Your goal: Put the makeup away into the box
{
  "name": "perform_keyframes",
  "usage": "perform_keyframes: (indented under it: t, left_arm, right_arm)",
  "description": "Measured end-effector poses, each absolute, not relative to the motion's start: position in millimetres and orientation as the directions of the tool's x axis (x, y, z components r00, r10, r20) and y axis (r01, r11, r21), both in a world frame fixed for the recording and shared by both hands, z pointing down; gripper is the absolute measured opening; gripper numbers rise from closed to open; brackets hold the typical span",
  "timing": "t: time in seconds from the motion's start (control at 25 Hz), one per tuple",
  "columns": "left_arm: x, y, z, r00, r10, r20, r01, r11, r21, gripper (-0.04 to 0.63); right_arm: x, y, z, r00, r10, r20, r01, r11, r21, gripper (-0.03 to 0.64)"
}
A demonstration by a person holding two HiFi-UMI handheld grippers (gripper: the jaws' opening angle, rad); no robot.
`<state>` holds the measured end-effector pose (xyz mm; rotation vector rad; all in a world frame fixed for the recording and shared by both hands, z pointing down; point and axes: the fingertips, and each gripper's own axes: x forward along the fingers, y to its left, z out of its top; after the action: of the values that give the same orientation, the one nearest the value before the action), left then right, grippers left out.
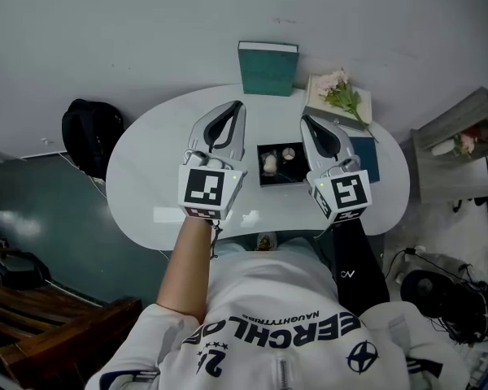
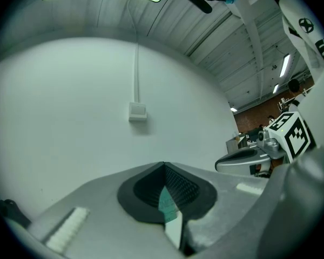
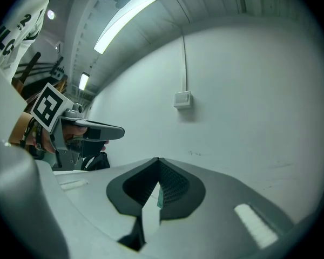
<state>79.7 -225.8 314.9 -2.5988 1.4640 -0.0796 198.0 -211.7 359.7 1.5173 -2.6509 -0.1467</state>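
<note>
First, head view: two grippers, left gripper and right gripper, both pointing away from the person. One open black box sits on the white table between them. I count two makeup pieces inside: a pale piece at left and a round piece at right, too small to read any long axis. Left gripper view: jaws pressed together at the tips, nothing between. Right gripper view: jaws likewise tip to tip, empty
</note>
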Motion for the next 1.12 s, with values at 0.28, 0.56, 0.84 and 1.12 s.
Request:
perform_keyframes:
  t: [0.28, 0.56, 0.84, 1.12]
  left_arm:
    - [82.0, -226.3, 314.8, 0.525, -0.850, -0.031, -0.841, -0.514, -0.167, 0.006]
    - [86.7, -228.5, 312.7, 0.532, -0.846, -0.041, -0.839, -0.520, -0.162, 0.006]
    - [87.4, -229.8, 311.9, 0.535, -0.844, -0.043, -0.838, -0.523, -0.158, 0.006]
    - [86.3, -229.9, 312.6, 0.534, -0.844, -0.042, -0.837, -0.522, -0.162, 0.006]
  right_arm:
    - [202.4, -211.9, 360.6, -0.494, -0.869, 0.023, -0.862, 0.493, 0.118, 0.031]
    - [205.9, -213.8, 361.8, -0.489, -0.872, 0.028, -0.864, 0.489, 0.117, 0.031]
    - [206.3, -215.1, 362.0, -0.482, -0.875, 0.042, -0.863, 0.482, 0.152, 0.029]
    - [207.2, -216.4, 363.8, -0.478, -0.877, 0.047, -0.865, 0.479, 0.150, 0.029]
